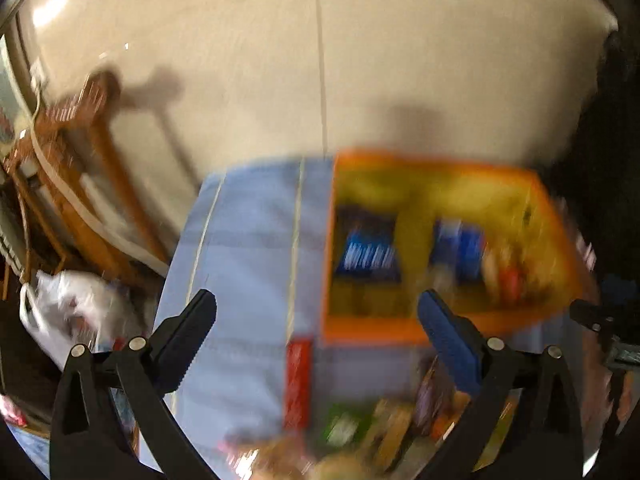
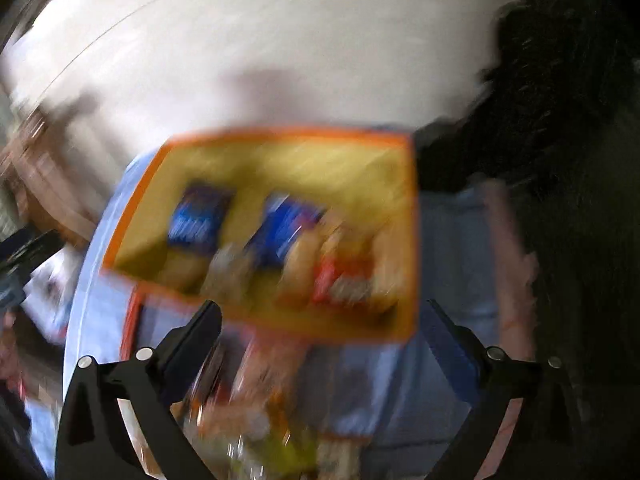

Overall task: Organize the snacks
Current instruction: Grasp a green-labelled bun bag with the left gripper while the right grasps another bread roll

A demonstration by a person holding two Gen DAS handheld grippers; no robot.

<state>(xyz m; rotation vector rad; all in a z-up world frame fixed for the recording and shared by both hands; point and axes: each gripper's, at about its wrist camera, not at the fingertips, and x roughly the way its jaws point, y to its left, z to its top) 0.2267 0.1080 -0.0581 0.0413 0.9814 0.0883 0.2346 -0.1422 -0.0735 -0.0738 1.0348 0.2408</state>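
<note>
Blurring hides labels on snacks point(image 2: 192, 224) in tray point(image 2: 280, 136)

My left wrist view looks down and forward over the tabletop point(image 1: 248, 240) from its left side, tray point(image 1: 400, 330) ahead to the right. My right wrist view faces the same tray point(image 2: 280, 322) from nearer, tilted. Both are blurred and share tray and far wall point(image 1: 280, 60).
</note>
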